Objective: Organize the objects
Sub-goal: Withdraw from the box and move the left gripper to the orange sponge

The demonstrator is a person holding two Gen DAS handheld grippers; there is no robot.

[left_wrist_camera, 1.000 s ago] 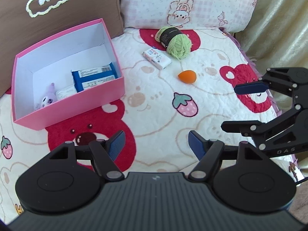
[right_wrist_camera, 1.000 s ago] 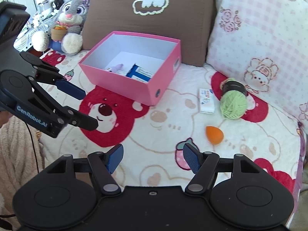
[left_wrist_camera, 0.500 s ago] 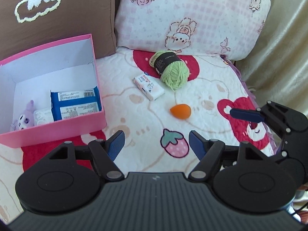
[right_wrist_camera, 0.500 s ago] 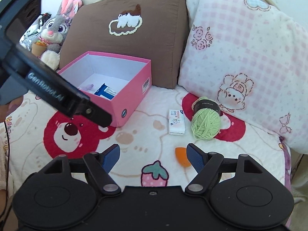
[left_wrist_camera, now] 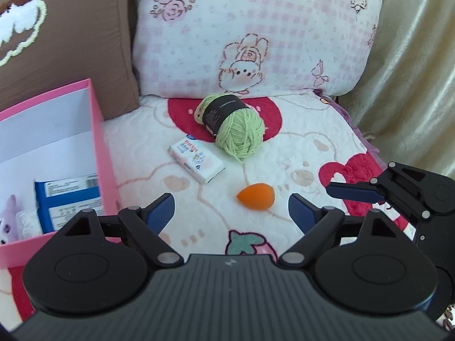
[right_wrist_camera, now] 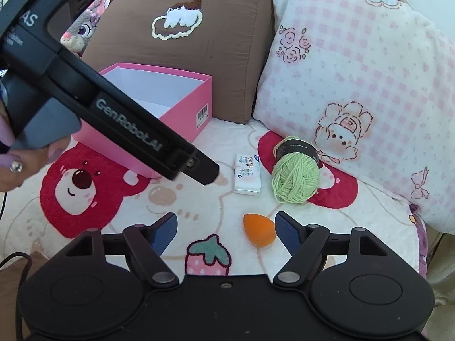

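Bed covered by a bear-print quilt [left_wrist_camera: 312, 130]; brown pillow [right_wrist_camera: 204, 56] and pink checked pillow [left_wrist_camera: 256, 34] lean at the far end, beyond both sets of jaws.

Pink box [left_wrist_camera: 98, 153] sits open, off to the left of the left gripper [left_wrist_camera: 231, 207]. Inside it: a blue-and-white packet [left_wrist_camera: 71, 199] and a small purple toy [left_wrist_camera: 8, 221], both left of the left jaw.

Green yarn ball [left_wrist_camera: 237, 130] with a dark paper band lies ahead of both grippers, well beyond the tips. White tissue pack [left_wrist_camera: 196, 160] lies just beside it, nearer the box. Orange sponge [left_wrist_camera: 256, 195], egg-shaped, lies nearest: between the left gripper's jaw lines but ahead of the tips, and just inside the right-hand jaw of the right gripper [right_wrist_camera: 226, 226].

Left jaws have just been opening and stand wide, nothing between the pads. Right jaws also stand wide apart; they have been opening within the last second and hold nothing. The sponge lies on the quilt, not pinched.

Step in hand, as I judge it: approach to the three loose items, sponge likely first.

Next move calls for one gripper to drop lower, centre the sponge between its pads, and close gently, since it looks soft, then carry it left to the box. The two grippers are close together; crowding is a risk.
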